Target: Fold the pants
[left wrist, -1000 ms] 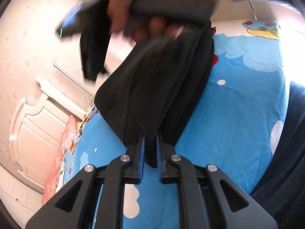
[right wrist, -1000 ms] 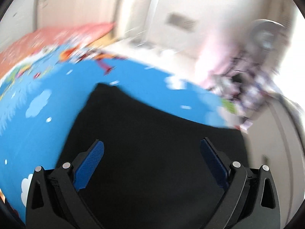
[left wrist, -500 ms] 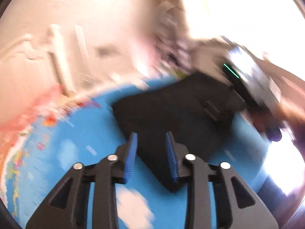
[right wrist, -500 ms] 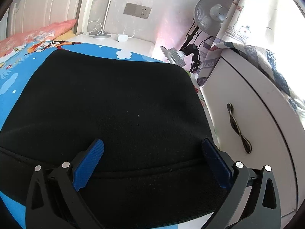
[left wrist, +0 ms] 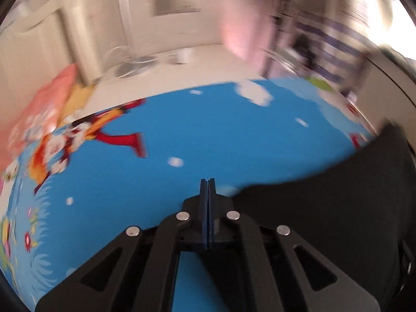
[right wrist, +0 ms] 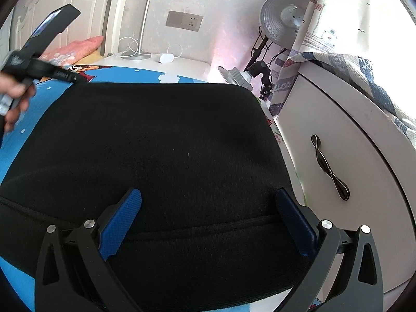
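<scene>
The black pants (right wrist: pixel 161 143) lie folded flat on the blue cartoon bed sheet (left wrist: pixel 182 130), near the bed's right edge. My right gripper (right wrist: pixel 208 195) hovers open just over their near part, one blue pad on each side of a seam, and grips nothing. My left gripper (left wrist: pixel 207 182) is shut with its pads pressed together and nothing between them. It sits over bare sheet, to the left of the pants (left wrist: pixel 325 208). The right wrist view shows it at the far left (right wrist: pixel 70 76), held by a hand (right wrist: pixel 15 98).
A white cabinet (right wrist: pixel 338 156) with a metal handle stands close to the bed's right side, a patterned cloth draped on top. A fan (right wrist: pixel 286 20) and a white nightstand (right wrist: pixel 166 59) with cables stand behind. A pink pillow (right wrist: pixel 78 46) lies by the headboard.
My left gripper let go of the hanging pants, swung off to the left and shut empty. The pants now lie flat. My right gripper came down over them and then stayed still.
</scene>
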`<state>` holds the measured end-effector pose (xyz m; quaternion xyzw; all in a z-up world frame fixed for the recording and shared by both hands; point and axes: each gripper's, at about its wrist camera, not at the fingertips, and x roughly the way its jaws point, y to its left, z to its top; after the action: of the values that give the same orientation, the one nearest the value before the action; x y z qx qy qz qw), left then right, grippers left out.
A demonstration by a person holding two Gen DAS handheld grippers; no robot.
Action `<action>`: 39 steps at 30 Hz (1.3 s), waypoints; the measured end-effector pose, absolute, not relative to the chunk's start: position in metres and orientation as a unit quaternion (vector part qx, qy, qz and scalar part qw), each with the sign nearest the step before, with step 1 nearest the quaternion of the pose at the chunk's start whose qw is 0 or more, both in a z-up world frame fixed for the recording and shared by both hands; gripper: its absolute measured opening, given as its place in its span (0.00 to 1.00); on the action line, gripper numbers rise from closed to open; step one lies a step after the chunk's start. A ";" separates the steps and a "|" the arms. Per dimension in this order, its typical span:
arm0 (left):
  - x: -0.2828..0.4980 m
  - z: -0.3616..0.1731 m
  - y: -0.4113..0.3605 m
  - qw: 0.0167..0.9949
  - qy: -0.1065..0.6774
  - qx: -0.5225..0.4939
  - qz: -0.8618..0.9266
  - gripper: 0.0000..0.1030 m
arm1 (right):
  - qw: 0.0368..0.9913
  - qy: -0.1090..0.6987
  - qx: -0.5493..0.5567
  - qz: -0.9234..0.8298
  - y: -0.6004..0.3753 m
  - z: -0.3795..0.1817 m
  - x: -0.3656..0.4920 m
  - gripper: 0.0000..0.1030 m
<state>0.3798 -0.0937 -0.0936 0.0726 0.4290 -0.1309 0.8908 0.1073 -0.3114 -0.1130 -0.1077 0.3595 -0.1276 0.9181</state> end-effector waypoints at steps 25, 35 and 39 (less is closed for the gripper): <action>0.149 -0.097 -0.147 0.884 0.417 0.015 -0.209 0.56 | 0.920 0.356 -0.097 -0.135 -0.311 -0.114 0.104 0.96; 0.271 -0.020 -0.231 0.866 0.390 0.079 -0.301 0.15 | 0.917 0.366 -0.087 -0.135 -0.313 -0.113 0.107 0.96; 0.314 -0.031 -0.298 0.822 0.407 0.133 -0.375 0.15 | 0.915 0.369 -0.082 -0.136 -0.314 -0.112 0.108 0.96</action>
<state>0.3142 -0.2980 -0.0313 0.1333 0.4073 -0.3751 0.8220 0.1081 -0.3140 -0.1121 -0.0822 0.3695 -0.1364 0.9155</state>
